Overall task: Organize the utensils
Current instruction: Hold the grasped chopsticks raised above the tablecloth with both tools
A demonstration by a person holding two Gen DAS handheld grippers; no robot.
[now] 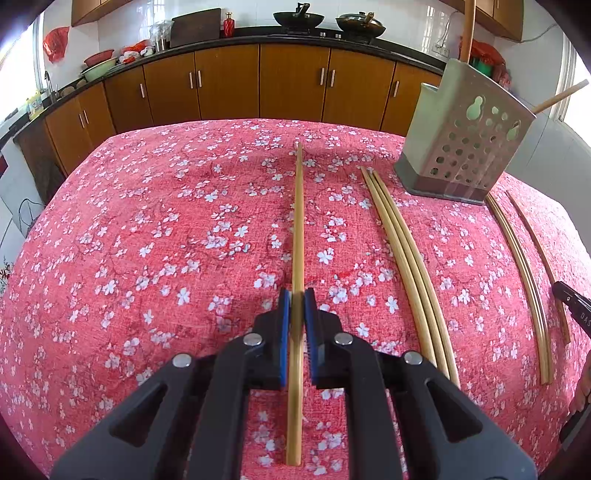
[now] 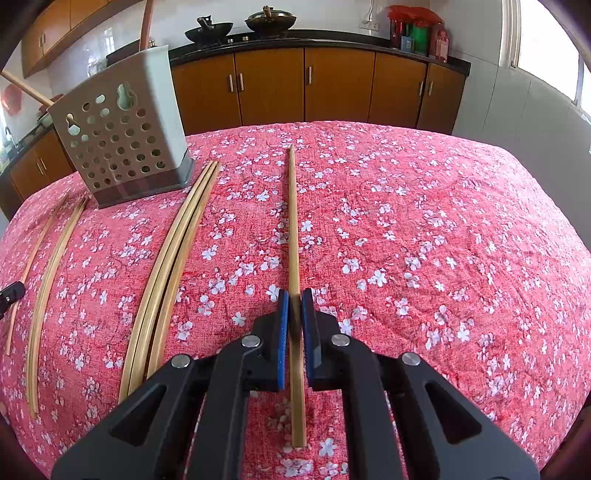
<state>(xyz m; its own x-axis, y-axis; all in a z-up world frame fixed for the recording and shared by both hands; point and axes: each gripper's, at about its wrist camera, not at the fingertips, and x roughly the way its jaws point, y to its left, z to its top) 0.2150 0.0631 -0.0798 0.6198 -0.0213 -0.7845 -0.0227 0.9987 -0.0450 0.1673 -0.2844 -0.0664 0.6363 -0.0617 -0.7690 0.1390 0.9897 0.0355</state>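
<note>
My left gripper [image 1: 297,295] is shut on a bamboo chopstick [image 1: 299,221] that points away along the red floral tablecloth [image 1: 147,240]. My right gripper [image 2: 294,297] is shut on another bamboo chopstick [image 2: 293,221] in the same way. Between the two, several loose chopsticks lie on the cloth [image 1: 402,251] [image 2: 173,258], with more further over [image 1: 521,266] [image 2: 48,280]. A grey perforated utensil holder [image 1: 469,147] [image 2: 122,136] stands at the back, with wooden handles sticking out of it.
The right gripper's tip [image 1: 576,306] shows at the left view's right edge; the left gripper's tip [image 2: 11,291] shows at the right view's left edge. Brown kitchen cabinets [image 1: 258,85] and a counter with woks [image 2: 240,26] stand beyond the table.
</note>
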